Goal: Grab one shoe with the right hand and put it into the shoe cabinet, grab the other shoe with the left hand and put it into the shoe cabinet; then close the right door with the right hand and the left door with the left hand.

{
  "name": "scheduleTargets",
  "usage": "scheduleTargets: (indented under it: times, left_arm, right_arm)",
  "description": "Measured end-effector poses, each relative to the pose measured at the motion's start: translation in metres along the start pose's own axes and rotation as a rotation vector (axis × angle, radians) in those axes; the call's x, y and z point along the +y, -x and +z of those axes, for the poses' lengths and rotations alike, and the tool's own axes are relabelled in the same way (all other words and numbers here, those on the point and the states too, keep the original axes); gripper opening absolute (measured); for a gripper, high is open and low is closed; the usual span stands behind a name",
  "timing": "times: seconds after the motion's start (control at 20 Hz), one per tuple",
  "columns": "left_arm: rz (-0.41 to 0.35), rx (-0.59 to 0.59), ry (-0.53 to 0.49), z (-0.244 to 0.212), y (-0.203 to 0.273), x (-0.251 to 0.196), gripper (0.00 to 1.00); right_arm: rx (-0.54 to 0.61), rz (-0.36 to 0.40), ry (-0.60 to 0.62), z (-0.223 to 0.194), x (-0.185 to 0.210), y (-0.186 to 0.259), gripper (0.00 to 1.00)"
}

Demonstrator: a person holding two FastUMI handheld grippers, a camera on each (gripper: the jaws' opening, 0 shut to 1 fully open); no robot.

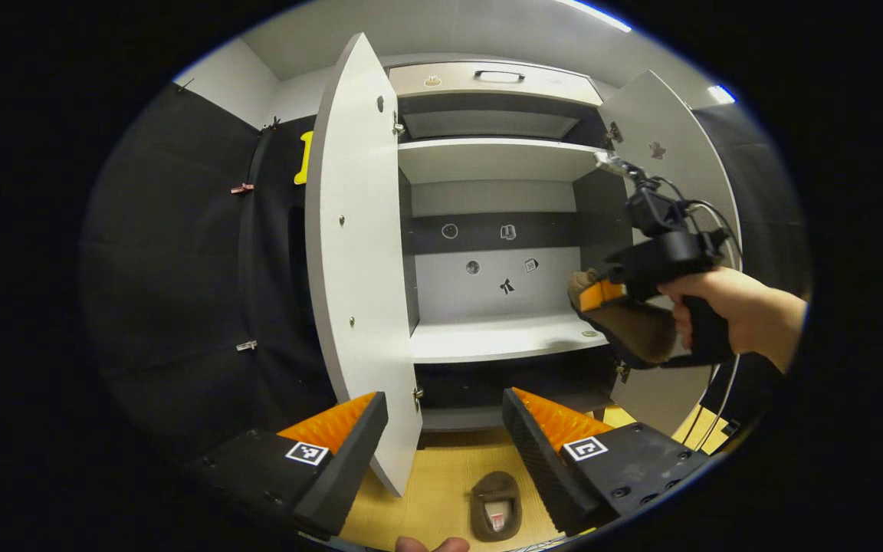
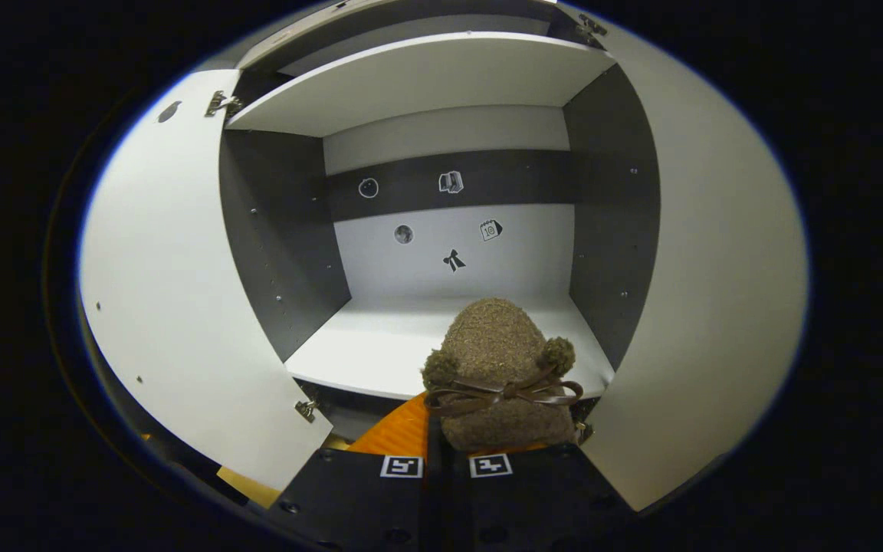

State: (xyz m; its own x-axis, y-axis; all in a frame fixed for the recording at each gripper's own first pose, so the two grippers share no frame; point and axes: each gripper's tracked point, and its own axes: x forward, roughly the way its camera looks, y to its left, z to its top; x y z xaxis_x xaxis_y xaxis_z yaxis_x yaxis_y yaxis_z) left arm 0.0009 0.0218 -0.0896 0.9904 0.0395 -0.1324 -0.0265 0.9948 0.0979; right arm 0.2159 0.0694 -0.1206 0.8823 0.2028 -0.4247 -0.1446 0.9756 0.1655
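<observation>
A brown fuzzy shoe (image 2: 499, 368) with a ribbon bow is pinched in my right gripper (image 2: 449, 448), its toe pointing into the open shoe cabinet just over the front edge of the white middle shelf (image 2: 365, 345). In the left gripper view, a hand holds that right gripper (image 1: 599, 295) with the shoe (image 1: 633, 326) at the right side of the cabinet opening. The other brown shoe (image 1: 495, 506) lies on the wooden floor, below and between the fingers of my left gripper (image 1: 445, 429), which is open and holds nothing.
Both cabinet doors stand wide open: the left door (image 1: 357, 253) juts toward me just above my left finger, the right door (image 1: 664, 146) sits behind the right hand. A higher shelf (image 1: 495, 161) and a drawer (image 1: 499, 77) are above. Black cloth (image 1: 181, 291) hangs at left.
</observation>
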Motion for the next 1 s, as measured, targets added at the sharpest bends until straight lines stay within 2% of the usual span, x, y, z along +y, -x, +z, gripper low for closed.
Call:
scheduleTargets:
  times: [0.3,0.65,1.0]
  left_arm:
    - [0.027,0.035,0.017,-0.013,-0.004,0.000,0.95]
    - [0.050,0.075,0.011,-0.034,-0.018,0.001,0.95]
    - [0.092,0.127,0.012,-0.051,-0.030,0.006,0.95]
  right_arm:
    - [-0.001,-0.011,-0.038,0.029,-0.015,-0.081,0.07]
    - [-0.016,-0.061,-0.076,0.049,-0.038,-0.161,0.07]
    - [0.032,-0.091,-0.076,0.032,-0.041,-0.215,0.07]
